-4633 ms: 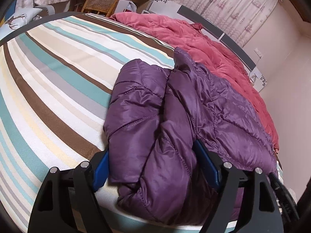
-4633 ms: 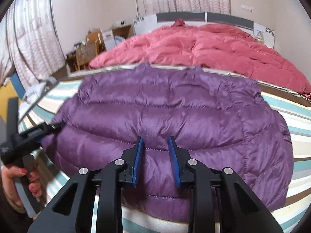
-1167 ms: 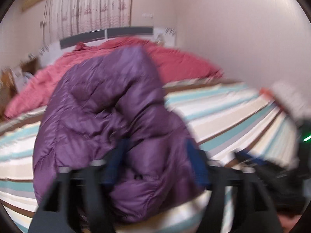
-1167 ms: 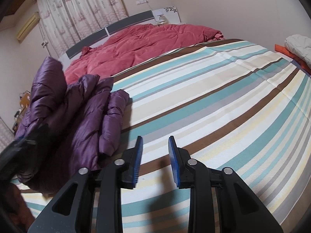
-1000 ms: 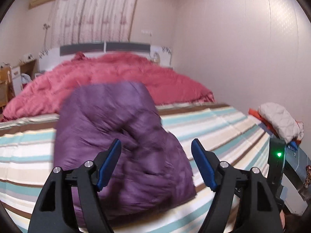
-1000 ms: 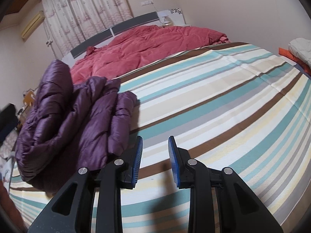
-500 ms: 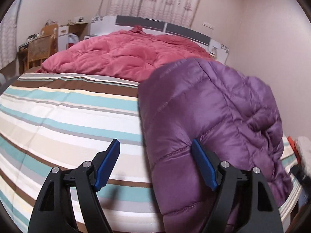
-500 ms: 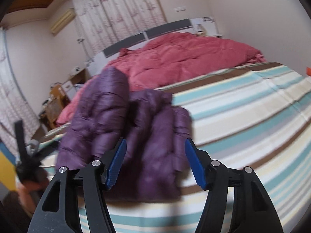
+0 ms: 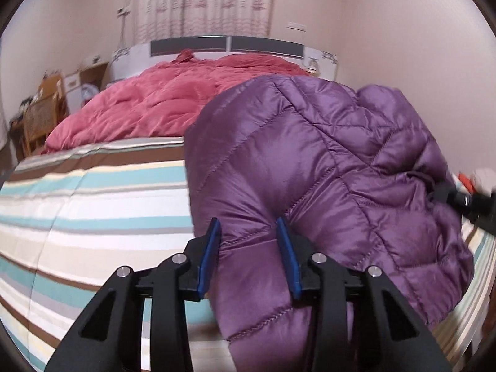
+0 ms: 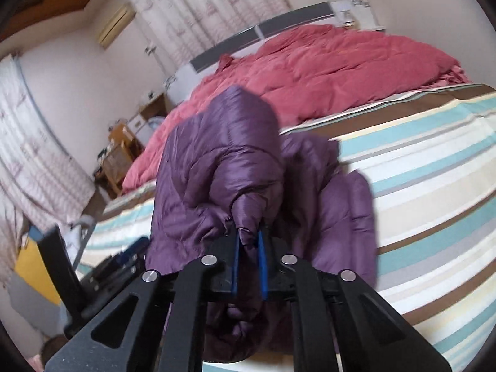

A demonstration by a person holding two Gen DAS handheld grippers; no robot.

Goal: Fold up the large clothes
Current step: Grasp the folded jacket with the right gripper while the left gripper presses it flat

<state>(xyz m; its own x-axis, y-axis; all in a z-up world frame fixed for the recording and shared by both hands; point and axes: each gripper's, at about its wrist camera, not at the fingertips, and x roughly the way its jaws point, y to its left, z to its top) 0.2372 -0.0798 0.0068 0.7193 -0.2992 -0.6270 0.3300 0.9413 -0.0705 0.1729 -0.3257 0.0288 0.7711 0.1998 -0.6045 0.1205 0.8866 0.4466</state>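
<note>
A purple quilted down jacket [image 9: 325, 167] is bunched up on the striped bed sheet [image 9: 93, 210]. In the left wrist view my left gripper [image 9: 249, 232] is shut on a thick fold of the jacket's near edge, with fabric between the blue pads. In the right wrist view the jacket [image 10: 217, 167] stands in a raised heap, and my right gripper [image 10: 248, 238] is shut on a pinched tip of it. The other gripper shows at the left [image 10: 117, 266] of the right wrist view.
A red duvet [image 9: 173, 105] covers the far half of the bed by the headboard [image 9: 226, 43]. A wooden chair and desk [image 9: 40, 117] stand at the left wall. Curtains [image 10: 37, 161] hang at the left. The bed's near edge is just below both grippers.
Both grippers were open half a second ago and have closed on the jacket. The right gripper moved in from the bare sheet to the jacket heap.
</note>
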